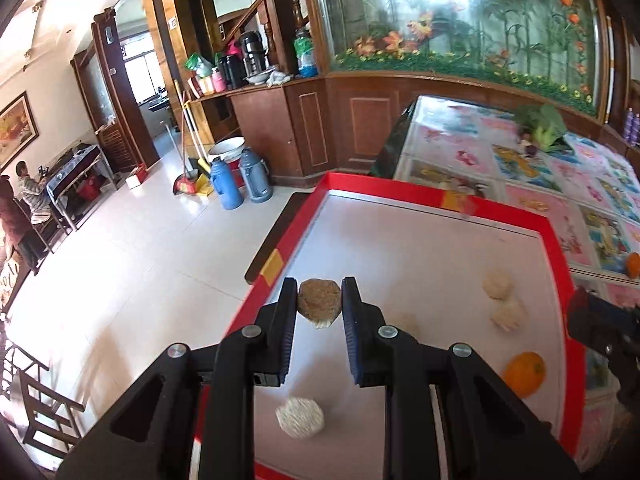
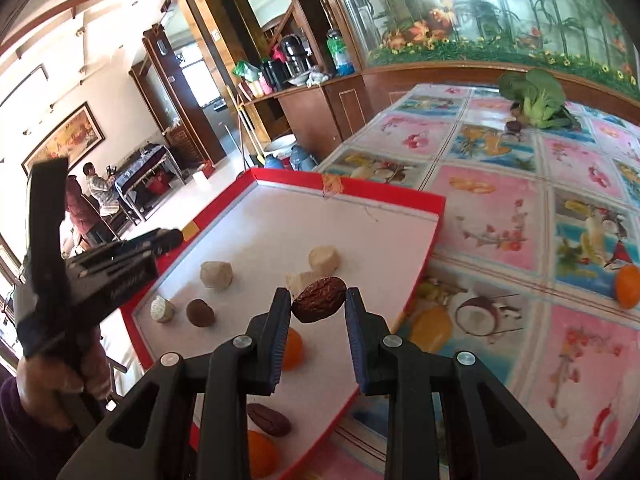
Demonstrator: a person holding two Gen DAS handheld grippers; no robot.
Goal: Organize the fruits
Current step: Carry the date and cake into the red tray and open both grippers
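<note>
Right claw point(image 2: 318, 306) (perhaps) gripping date point(image 2: 319, 299)

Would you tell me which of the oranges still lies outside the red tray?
The orange on the patterned tablecloth, right of the red tray. The other oranges rest on the tray's white floor.

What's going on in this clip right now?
A person holds a gripper in each hand over a red-rimmed tray. The left gripper is shut on a brown fuzzy lump; the right gripper is shut on a wrinkled dried date. Pale lumps and oranges already lie in the tray.
</note>
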